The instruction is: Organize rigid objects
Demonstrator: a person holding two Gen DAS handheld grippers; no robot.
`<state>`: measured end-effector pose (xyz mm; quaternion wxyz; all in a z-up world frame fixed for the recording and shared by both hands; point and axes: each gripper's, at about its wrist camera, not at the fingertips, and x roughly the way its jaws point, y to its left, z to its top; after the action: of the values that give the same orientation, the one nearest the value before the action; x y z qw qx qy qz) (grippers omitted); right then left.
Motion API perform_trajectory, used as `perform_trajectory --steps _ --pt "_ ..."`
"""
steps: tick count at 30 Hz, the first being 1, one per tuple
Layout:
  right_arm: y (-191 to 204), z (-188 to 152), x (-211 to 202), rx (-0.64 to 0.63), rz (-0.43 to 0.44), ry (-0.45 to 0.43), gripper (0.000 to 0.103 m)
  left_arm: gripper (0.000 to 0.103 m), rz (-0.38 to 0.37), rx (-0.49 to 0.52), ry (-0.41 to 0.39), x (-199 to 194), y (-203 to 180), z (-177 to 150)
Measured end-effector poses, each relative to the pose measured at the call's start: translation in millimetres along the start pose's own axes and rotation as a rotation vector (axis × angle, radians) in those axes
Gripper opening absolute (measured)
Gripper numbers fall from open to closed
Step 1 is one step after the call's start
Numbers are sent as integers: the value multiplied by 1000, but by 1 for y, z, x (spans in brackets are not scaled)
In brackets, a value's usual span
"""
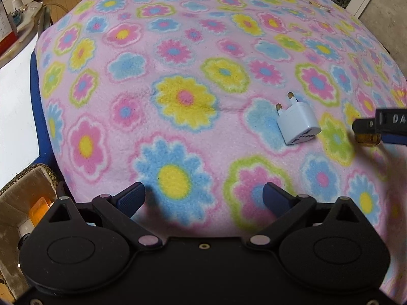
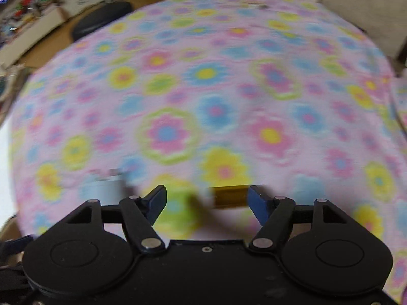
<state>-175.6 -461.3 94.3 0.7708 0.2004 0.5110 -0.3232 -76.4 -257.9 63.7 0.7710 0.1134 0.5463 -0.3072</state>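
Note:
A white plug adapter (image 1: 298,121) lies on the flowered blanket (image 1: 178,50), ahead and right of my left gripper (image 1: 203,198), which is open and empty. My right gripper (image 2: 207,203) is open; a small amber block (image 2: 230,197) sits between its fingers, touching the right finger (image 2: 257,203) and apart from the left one. The right wrist view is blurred by motion. In the left wrist view the right gripper's finger (image 1: 381,124) comes in from the right edge with the amber block (image 1: 367,139) under it. The adapter shows as a pale blur (image 2: 104,188) in the right wrist view.
A woven basket (image 1: 15,190) with an orange object (image 1: 39,209) inside stands at the blanket's lower left. A white surface (image 1: 15,114) lies left of the blanket. A dark round stool (image 2: 101,17) stands on the wooden floor beyond.

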Motion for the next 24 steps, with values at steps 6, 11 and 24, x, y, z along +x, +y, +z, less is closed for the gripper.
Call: perform_trajectory --steps 6,11,24 --pt "-3 -2 15 -27 -54 -8 76 96 3 4 3 0 -2 0" --pt "-27 2 21 37 27 22 73 96 12 34 -3 -1 -8 -1" --pt "-113 0 7 241 20 10 72 96 -20 57 -10 -1 -46 30"
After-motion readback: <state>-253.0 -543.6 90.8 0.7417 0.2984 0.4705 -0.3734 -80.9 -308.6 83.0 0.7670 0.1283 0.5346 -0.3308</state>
